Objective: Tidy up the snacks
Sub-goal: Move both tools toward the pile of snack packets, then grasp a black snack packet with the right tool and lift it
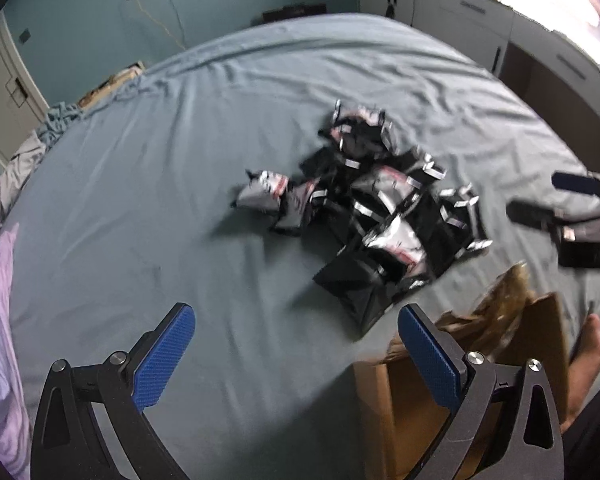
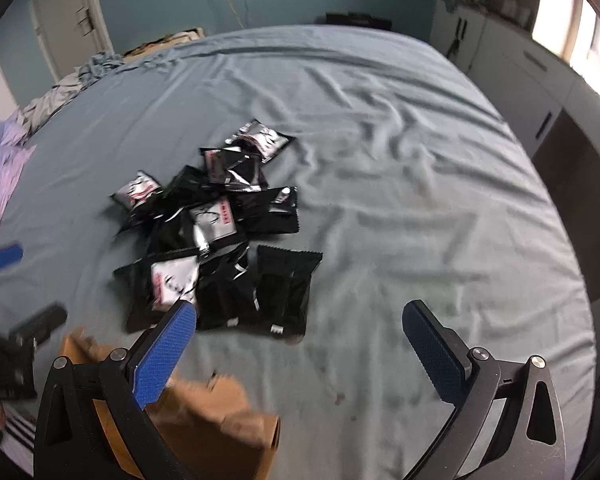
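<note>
A heap of black and silver snack packets (image 2: 220, 236) is shown on the blue bed sheet (image 2: 400, 152); red label marks are blurred beyond reading. An open cardboard box (image 2: 220, 432) is seen beside it. Left tongs (image 1: 296, 354) and right tongs (image 2: 300, 350) are held spread wide, empty.

About a dozen black-and-silver snack packets (image 2: 220, 240) heaped, one cardboard box (image 2: 220, 432), two hand-held grippers
</note>
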